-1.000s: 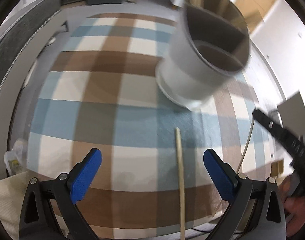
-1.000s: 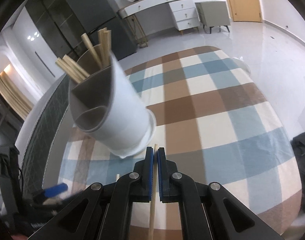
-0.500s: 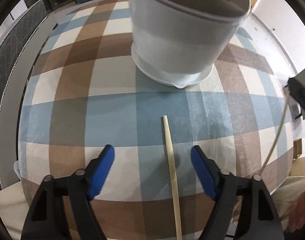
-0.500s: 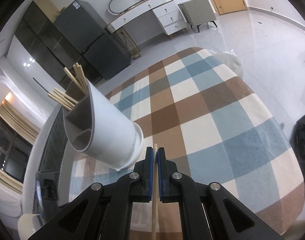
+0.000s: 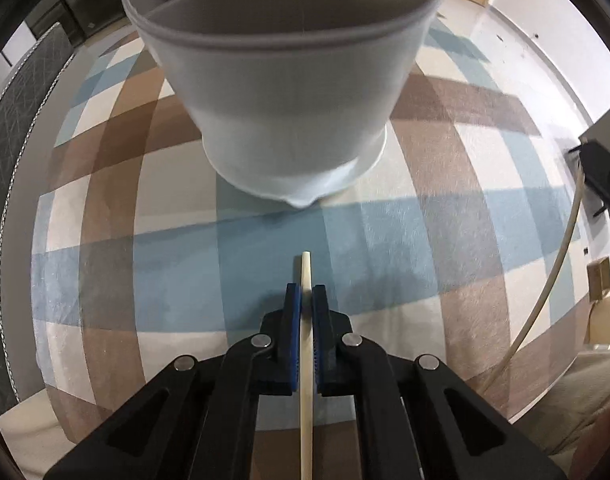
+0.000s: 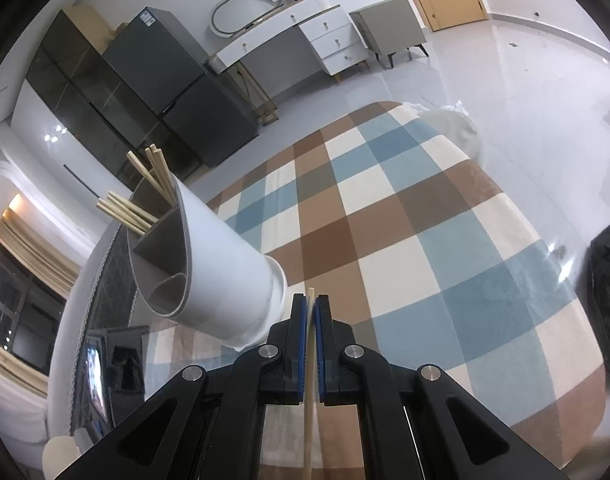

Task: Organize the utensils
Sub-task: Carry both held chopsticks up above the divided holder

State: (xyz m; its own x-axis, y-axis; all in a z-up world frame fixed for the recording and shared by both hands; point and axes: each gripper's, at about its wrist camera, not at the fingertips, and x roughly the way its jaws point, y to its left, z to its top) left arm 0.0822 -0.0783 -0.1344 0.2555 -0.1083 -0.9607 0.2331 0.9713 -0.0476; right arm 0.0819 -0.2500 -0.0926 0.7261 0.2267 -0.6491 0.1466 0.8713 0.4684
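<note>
A white utensil holder with grey inner compartments stands on the checked tablecloth, just beyond my left gripper. That gripper points steeply down and is shut on a pale wooden chopstick, whose tip pokes out ahead of the blue pads. In the right wrist view the same holder sits to the left, with several chopsticks standing in its far compartment. My right gripper is shut on a second chopstick. The right gripper's black body shows at the right edge of the left wrist view.
The table wears a blue, brown and cream checked cloth, with its rounded edge close on the right. A grey mesh chair back stands to the left. A dark fridge, a white dresser and shiny floor lie beyond.
My left gripper's jaws went from wide open to shut on the chopstick, and it moved closer to the holder. The right gripper stayed shut on its chopstick while the wrist rolled a little.
</note>
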